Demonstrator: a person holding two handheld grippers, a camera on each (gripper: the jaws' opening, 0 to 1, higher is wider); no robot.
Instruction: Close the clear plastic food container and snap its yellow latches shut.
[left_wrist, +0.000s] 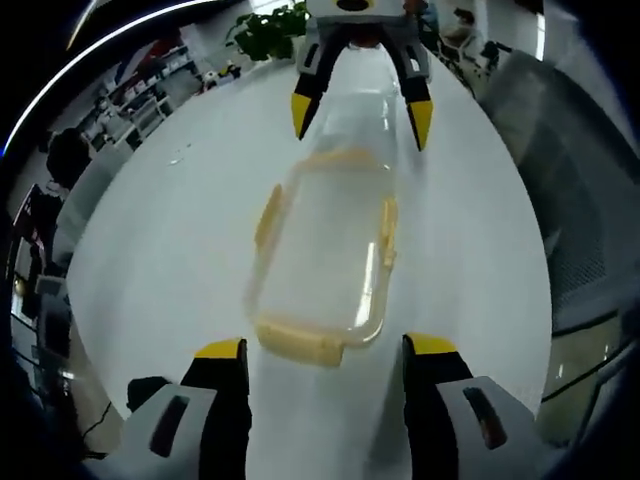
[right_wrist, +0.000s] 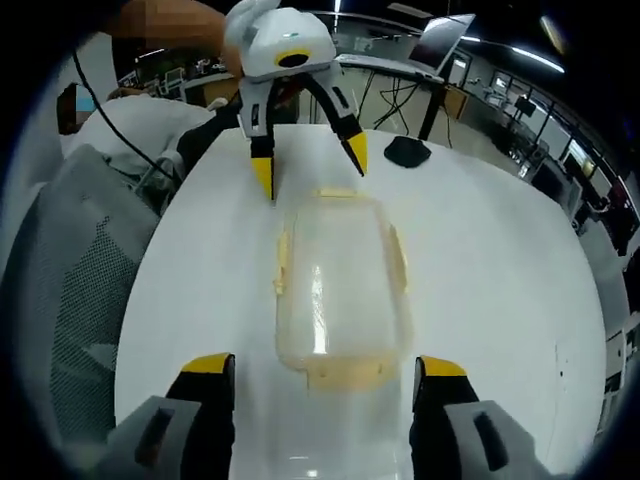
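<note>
In the left gripper view the left gripper (left_wrist: 323, 352) is seen with jaws spread and empty at the bottom, the container (left_wrist: 325, 255) lying lid-on at frame centre on the tabletop (left_wrist: 170, 240). In the right gripper view the right gripper (right_wrist: 324, 368) is likewise released. The light box could be pushed along the smooth surface if one yellow latch (right_wrist: 346, 375) is pressed unbraced.

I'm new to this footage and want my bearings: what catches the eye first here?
A clear plastic food container with yellow latches lies mid-table on the white table. The left gripper and right gripper face each other across it, jaws open, one at each end, not touching it.
</note>
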